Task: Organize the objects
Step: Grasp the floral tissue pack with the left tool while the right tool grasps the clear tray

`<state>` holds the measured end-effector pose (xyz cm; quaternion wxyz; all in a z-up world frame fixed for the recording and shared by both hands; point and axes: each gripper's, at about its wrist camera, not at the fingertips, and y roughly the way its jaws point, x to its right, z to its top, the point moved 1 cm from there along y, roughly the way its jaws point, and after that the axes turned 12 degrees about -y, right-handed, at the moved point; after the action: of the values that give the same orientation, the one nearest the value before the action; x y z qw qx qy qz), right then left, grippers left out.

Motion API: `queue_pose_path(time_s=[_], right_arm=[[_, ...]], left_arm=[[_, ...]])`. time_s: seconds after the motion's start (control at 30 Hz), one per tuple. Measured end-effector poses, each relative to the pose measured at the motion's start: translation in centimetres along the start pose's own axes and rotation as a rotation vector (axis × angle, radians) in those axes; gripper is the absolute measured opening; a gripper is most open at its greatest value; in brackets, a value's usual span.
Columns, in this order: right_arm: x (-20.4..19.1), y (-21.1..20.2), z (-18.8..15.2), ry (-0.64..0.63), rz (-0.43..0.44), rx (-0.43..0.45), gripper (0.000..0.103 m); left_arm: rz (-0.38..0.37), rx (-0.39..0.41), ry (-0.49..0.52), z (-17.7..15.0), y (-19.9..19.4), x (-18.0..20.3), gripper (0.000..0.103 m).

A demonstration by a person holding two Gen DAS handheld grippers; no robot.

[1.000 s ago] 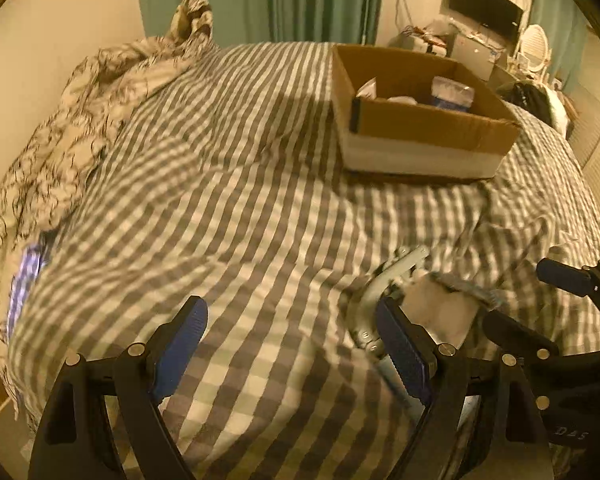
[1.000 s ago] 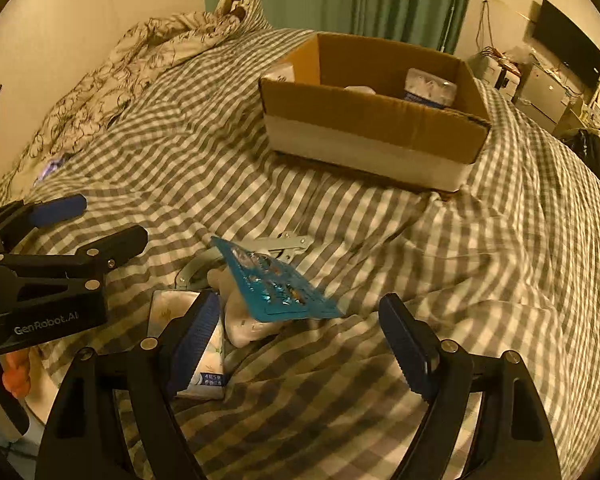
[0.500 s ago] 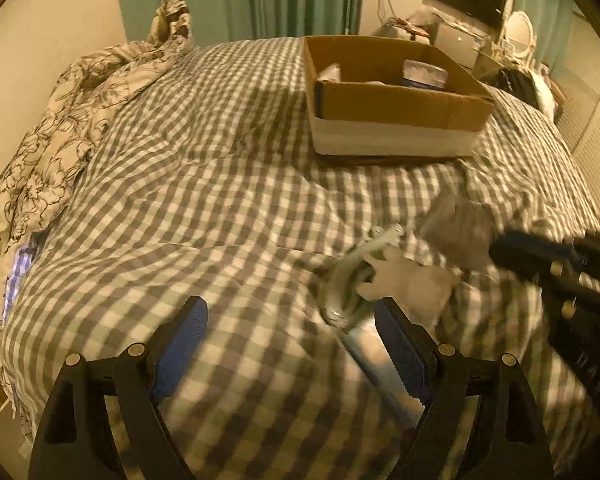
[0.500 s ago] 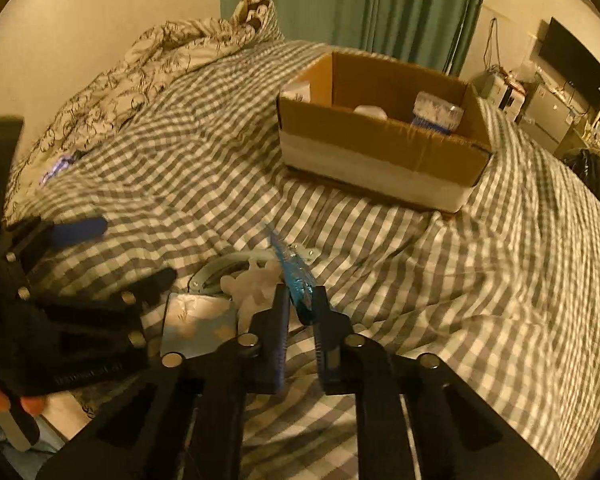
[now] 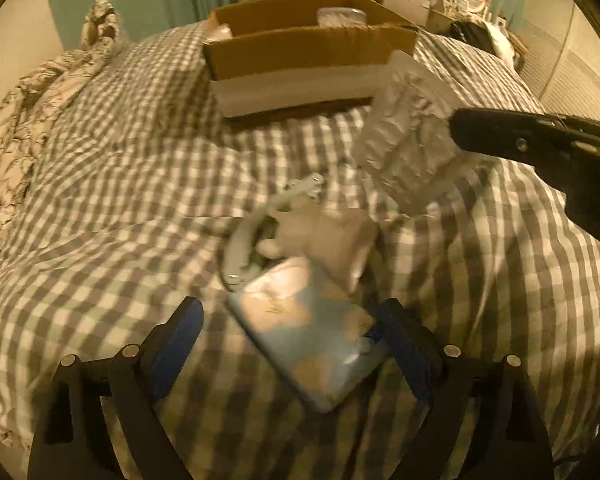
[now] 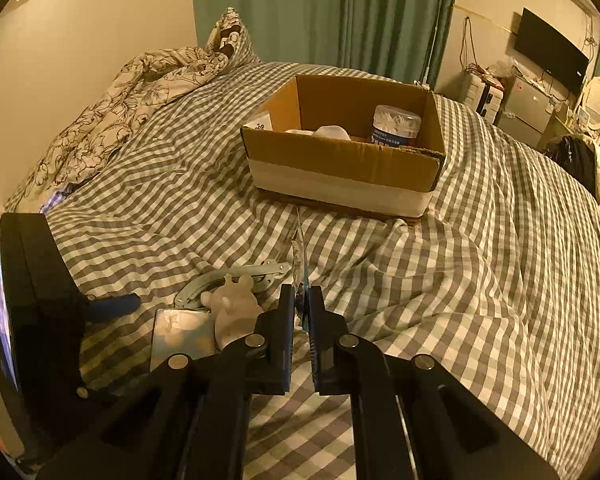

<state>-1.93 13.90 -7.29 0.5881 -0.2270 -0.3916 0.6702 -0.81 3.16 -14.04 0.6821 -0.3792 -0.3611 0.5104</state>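
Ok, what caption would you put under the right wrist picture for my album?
Right gripper pinching a thin blue blister pack edge-on, heading toward the cardboard box on the checkered bed.

Bedroom: checked bed (image 6: 480, 260), curtains (image 6: 340, 12)

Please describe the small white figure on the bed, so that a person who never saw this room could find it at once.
On the grey checked bed cover, look in front of the cardboard box, at the small heap of things nearer the cameras. The white figure lies there between a flat pale blue packet and a curved grey metal piece. It alone is rounded and shaped like a small animal with ears.
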Motion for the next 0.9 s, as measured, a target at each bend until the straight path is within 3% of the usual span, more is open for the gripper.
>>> queue_pose_path(time_s=[0.17,0.3,0.43,0.6,0.9], right_arm=[[0.1,0.3,-0.3,0.005,0.004,-0.008,0.006],[0.3,0.2,-0.3,0.012,0.000,-0.005,0.006],[0.2,-0.4,-0.2,0.008,-0.009,0.007,0.006],[0.5,-1.7,0.2,0.013,-0.023,0.039,0.006],[1.7,-3.9,2.0,0.020,-0.027,0.100,0.005]], left_arm=[[-0.006,-0.011,0.039,-0.6,1.6,0.9,0.092],[-0.033,-0.004,0.040,-0.6,1.1,0.4,0.083],[-0.048,0.010,0.018,-0.4,0.2,-0.1,0.081],[-0.069,0.073,-0.029,1.0,-2.5,-1.3,0.080],[-0.055,0.211,-0.068,6.3,-6.0,-3.1,0.080]])
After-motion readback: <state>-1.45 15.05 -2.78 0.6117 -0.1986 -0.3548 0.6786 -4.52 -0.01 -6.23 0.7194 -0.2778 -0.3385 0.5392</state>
